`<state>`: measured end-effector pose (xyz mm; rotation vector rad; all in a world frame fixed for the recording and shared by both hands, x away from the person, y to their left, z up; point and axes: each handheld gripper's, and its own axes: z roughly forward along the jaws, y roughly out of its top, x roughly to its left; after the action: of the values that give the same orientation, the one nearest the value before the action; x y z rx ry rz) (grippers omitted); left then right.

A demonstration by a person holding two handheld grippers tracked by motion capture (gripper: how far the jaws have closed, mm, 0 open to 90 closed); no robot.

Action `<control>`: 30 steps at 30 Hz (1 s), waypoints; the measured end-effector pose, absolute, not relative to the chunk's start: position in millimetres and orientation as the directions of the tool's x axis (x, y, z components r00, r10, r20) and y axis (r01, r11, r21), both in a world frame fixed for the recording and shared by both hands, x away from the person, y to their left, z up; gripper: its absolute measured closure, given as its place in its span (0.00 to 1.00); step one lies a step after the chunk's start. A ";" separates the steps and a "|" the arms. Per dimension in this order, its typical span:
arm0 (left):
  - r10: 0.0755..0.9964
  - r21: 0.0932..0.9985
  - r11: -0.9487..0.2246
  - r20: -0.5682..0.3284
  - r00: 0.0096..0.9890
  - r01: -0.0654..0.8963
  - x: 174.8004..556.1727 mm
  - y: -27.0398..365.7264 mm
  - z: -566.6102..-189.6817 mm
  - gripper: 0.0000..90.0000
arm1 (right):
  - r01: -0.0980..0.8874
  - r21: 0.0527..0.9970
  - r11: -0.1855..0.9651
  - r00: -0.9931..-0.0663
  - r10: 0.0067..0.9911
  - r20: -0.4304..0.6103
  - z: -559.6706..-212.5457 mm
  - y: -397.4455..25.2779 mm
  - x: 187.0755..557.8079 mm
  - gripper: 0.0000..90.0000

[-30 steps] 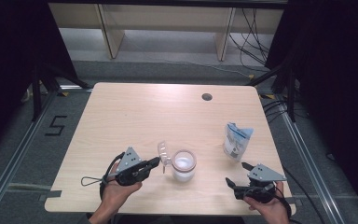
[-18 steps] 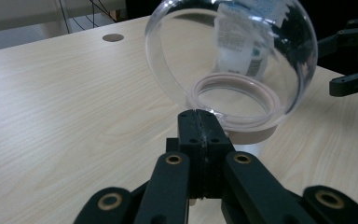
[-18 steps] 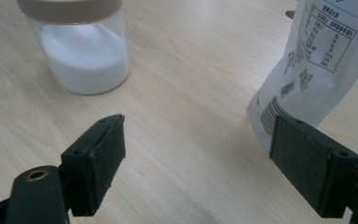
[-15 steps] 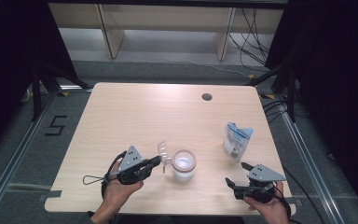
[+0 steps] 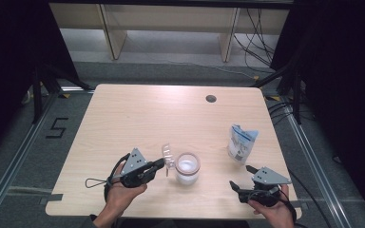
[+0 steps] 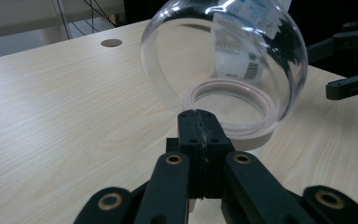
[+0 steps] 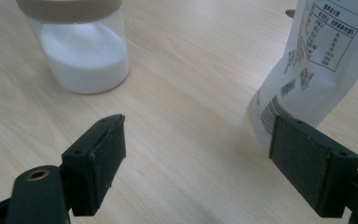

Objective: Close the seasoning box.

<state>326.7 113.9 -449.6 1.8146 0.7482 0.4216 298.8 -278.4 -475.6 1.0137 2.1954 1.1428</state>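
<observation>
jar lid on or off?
Off. The clear round plastic lid is held on edge by the left gripper beside the open glass jar of white powder.

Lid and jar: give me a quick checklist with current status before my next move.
1. Left hand-held gripper shut on the clear lid: ok.
2. Lid lifted off the jar, held upright beside its mouth: ok.
3. Jar standing upright on the table, white powder inside: ok.
4. Right hand-held gripper open and holding nothing: ok.
5. Pouch upright, right of the jar and apart from it: ok.
6. Pouch top opened for pouring: cannot tell.
</observation>
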 end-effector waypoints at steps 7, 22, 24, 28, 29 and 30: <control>0.667 0.933 -0.223 -0.066 0.742 0.283 326.8 110.1 -448.1 0.99 | 0.386 0.836 0.391 -0.627 0.775 -0.073 -475.6 -279.4 299.8 0.22; 0.657 0.932 -0.237 -0.055 0.752 0.275 327.5 105.6 -447.4 0.99 | 0.399 0.834 0.382 -0.621 0.781 -0.060 -475.5 -278.3 298.4 0.22; 0.652 0.935 -0.230 -0.058 0.756 0.270 328.1 104.5 -447.8 0.99 | 0.386 0.836 0.391 -0.628 0.775 -0.073 -475.6 -279.2 299.8 0.22; 0.655 0.933 -0.246 -0.041 0.754 0.264 328.3 103.9 -446.9 0.99 | 0.384 0.834 0.396 -0.636 0.768 -0.072 -475.7 -279.3 300.5 0.22; 0.654 0.932 -0.247 -0.040 0.755 0.264 328.3 103.8 -446.8 0.99 | 0.364 0.838 0.406 -0.639 0.764 -0.093 -475.9 -279.8 301.6 0.22; 0.654 0.932 -0.248 -0.039 0.756 0.263 328.2 103.8 -446.7 0.99 | 0.371 0.837 0.403 -0.636 0.766 -0.087 -475.8 -279.7 301.0 0.22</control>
<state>328.2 103.8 -446.7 1.8304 0.7101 0.4340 301.0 -279.7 -475.8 0.9700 2.2006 1.1403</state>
